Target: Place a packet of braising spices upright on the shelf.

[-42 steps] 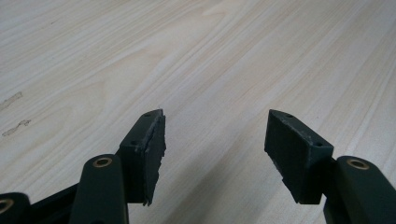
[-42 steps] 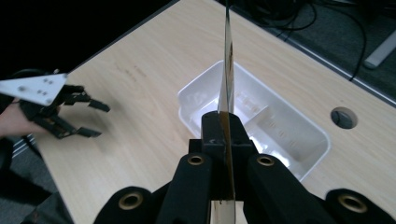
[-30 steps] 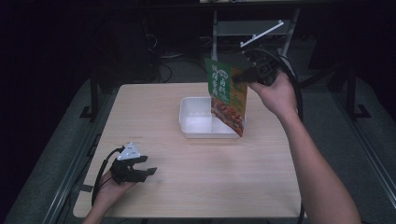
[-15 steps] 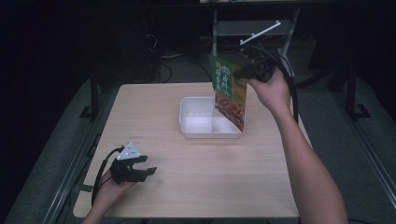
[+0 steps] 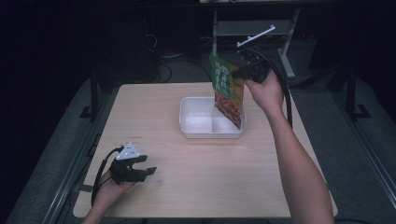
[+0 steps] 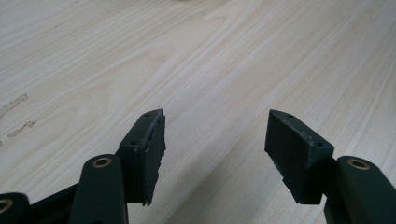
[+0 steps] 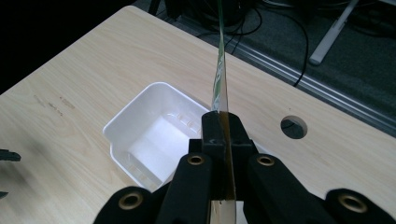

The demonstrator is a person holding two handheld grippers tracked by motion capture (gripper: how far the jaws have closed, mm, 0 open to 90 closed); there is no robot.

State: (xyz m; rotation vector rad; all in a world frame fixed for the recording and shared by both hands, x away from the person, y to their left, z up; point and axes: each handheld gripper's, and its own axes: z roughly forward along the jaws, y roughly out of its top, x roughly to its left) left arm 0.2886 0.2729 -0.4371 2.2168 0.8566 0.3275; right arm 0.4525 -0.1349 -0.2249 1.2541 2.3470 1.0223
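Table (image 5: 196, 186) lit from above, surroundings dark; pictures sharp, no glare.

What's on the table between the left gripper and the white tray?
Nothing: in the high view only bare wooden table lies between the open left gripper and the white tray.

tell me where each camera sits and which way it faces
High view: above the person's side, looking forward and down on the pale wooden table; both forearms enter from below.
Left gripper view: rides the left gripper, low over bare tabletop; open black jaws.
Right gripper view: rides the right gripper, looking down past jaws clamped on the green and orange food pouch.
Shared: high and right gripper views both show the white plastic tray.
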